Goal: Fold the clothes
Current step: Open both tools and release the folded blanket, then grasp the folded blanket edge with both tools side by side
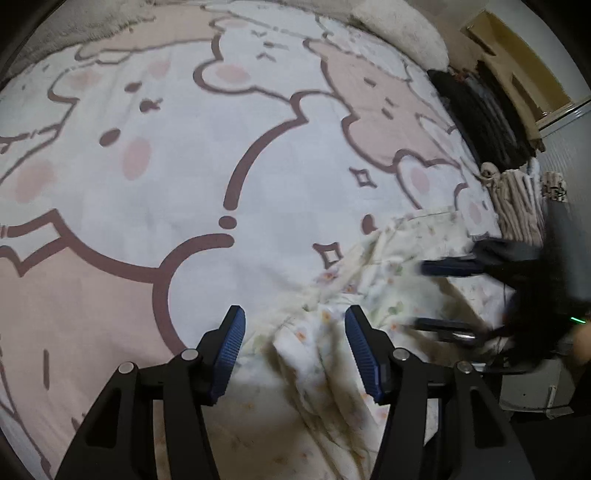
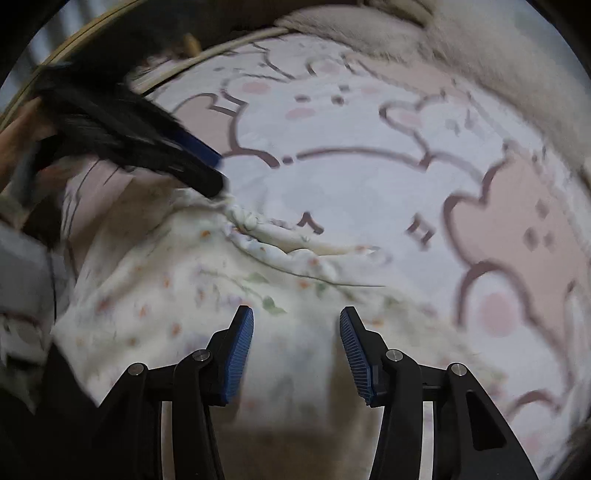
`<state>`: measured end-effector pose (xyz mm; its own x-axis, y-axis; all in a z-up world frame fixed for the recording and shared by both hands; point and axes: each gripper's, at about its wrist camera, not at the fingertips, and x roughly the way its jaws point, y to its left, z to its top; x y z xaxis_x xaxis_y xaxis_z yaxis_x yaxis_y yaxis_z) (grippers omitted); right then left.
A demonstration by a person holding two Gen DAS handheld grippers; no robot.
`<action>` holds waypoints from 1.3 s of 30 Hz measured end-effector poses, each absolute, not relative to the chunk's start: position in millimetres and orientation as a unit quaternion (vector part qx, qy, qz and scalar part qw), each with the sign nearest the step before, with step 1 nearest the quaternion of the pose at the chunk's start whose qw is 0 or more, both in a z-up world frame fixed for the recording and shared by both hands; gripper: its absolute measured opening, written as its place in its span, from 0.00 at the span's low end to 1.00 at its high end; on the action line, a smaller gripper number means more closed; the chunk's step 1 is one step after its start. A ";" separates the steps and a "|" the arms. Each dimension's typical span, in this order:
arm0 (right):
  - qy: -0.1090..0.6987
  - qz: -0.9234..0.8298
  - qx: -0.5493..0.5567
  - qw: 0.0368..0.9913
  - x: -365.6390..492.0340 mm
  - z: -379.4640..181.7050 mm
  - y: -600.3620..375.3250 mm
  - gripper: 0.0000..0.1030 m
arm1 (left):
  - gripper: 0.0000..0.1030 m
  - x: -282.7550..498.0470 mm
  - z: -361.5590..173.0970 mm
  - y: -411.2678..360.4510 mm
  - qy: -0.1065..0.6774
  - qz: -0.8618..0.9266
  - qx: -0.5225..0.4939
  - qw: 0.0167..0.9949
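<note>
Fingers of the left gripper [image 1: 295,325]: blue ribbed pads [image 1: 231,354], spread wide, nothing pinched between them. Left wrist view: floral garment [image 1: 369,295], cream with small orange and green print, lies rumpled under and ahead of the spread fingers, running toward the lower right. It rests on a bedsheet [image 1: 184,166], white and pink with brown-outlined cartoon bears. Right gripper [image 1: 439,295] appears blurred at the right, over the garment, its two fingers apart. Dark clothing pile [image 1: 484,114] and a pale striped item [image 1: 517,203] sit at the bed's far right edge; a fluffy cream blanket [image 1: 402,33] lies along the top.

Right wrist view: fingers of the right gripper [image 2: 296,321] likewise spread, gripping nothing. Floral garment [image 2: 177,280] lies bunched beneath and to the left. Left gripper [image 2: 207,166], blurred, sits at the garment's upper edge; whether it touches cloth cannot be told. Bedsheet [image 2: 369,184] fills the remainder.
</note>
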<state>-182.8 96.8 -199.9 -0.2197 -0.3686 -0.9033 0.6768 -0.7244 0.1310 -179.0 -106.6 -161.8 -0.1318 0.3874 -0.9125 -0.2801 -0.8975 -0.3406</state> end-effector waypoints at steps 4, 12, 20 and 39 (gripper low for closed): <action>0.099 -0.780 0.537 0.306 -194.1 -209.5 102.1 0.48 | 0.54 -139.5 -135.8 -87.8 -0.024 0.755 -0.597 0.268; 0.019 -0.819 0.477 0.319 -125.0 -157.1 161.9 0.48 | 0.54 -21.7 -143.3 -24.2 -0.011 0.754 -0.550 0.359; -0.021 -0.800 0.479 0.361 -51.4 -200.2 165.0 0.48 | 0.51 4.6 -203.7 -54.6 -0.023 0.777 -0.548 0.311; 0.541 -0.792 0.198 0.203 71.6 -224.4 164.2 0.48 | 0.51 109.8 -200.1 6.9 0.379 0.826 -0.360 0.212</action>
